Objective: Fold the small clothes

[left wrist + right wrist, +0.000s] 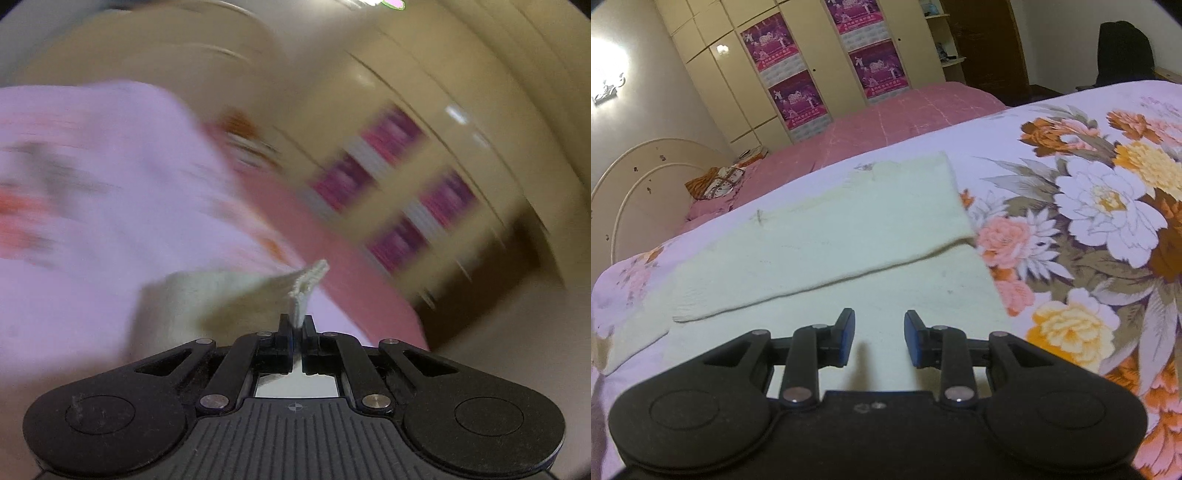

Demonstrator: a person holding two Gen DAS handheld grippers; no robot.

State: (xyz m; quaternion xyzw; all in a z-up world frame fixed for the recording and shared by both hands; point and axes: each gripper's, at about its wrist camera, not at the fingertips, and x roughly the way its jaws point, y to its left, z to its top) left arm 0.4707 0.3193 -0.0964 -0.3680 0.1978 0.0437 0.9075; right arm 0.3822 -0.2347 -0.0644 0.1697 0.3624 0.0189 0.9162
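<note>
Pale cloth half-folded on the bed

My left hand-held gripper [297, 325] pinched the cream cloth's [827, 236] ribbed corner; my right hand-held gripper [879, 338] stood spread above it, on the floral bedspread [1089, 206].

Setting: a bedroom in a home. Bed [1015, 122] with floral sheet [1108, 206] over pink bedspread [886, 122], rounded cream headboard [639, 173] at its end. Cream wardrobe [713, 66] along the wall, purple posters [798, 99] on its doors.
</note>
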